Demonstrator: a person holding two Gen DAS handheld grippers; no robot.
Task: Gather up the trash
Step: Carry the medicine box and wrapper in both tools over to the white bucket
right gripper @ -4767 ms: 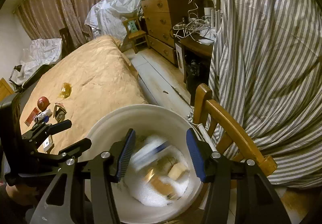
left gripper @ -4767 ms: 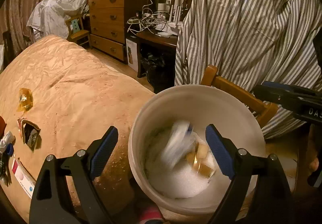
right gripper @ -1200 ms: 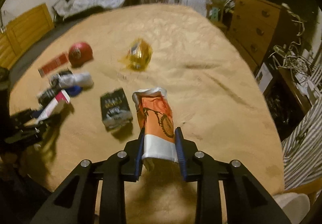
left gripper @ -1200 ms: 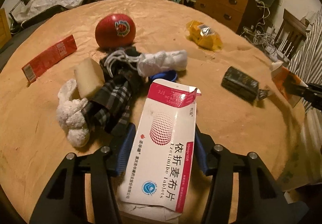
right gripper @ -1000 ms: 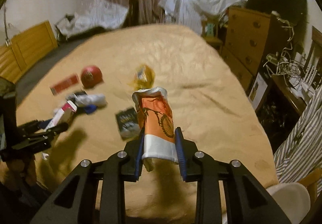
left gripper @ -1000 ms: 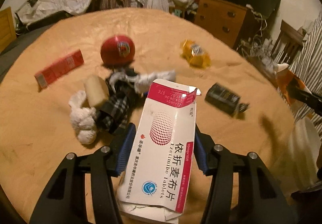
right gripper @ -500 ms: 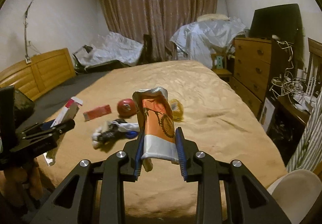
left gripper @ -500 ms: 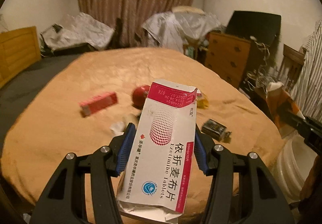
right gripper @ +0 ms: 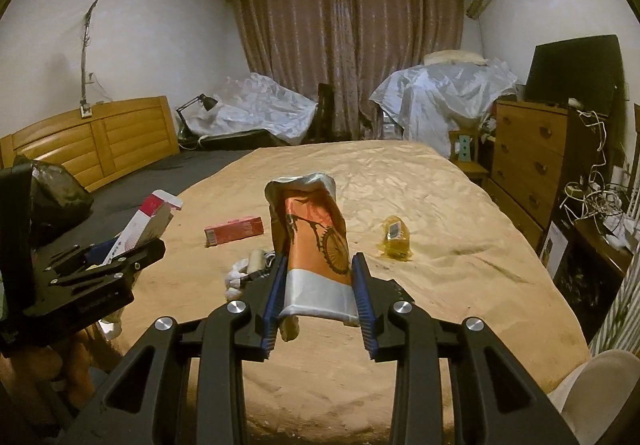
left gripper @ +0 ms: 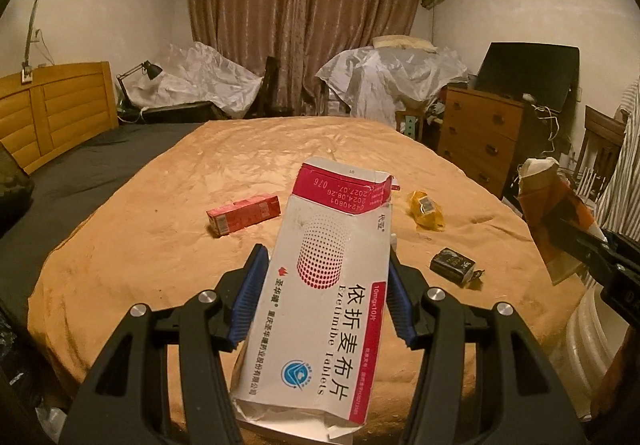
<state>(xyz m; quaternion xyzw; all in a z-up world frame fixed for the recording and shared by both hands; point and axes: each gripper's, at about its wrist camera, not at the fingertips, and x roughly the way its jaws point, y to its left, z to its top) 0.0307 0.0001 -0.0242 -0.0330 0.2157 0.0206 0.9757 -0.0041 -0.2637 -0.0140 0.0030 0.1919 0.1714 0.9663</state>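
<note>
Left gripper: fingers clamped the tablet box.
Right gripper: fingers clamped the orange wrapper.
Bed: yellow packet at 1 o'clock.

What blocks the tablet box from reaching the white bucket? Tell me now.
The tablet box, clamped in the left tool, has one thing toward the white bucket: the right tool holding the orange wrapper, seen above the bucket's rim.

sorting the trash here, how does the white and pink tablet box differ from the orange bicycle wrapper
The white and pink cardboard tablet box is flat, stiff and printed with text; the orange bicycle-print foil wrapper is soft, crumpled, open-topped. The box sits in the left gripper, the wrapper in the right gripper. Both are held up above the tan bedspread.
</note>
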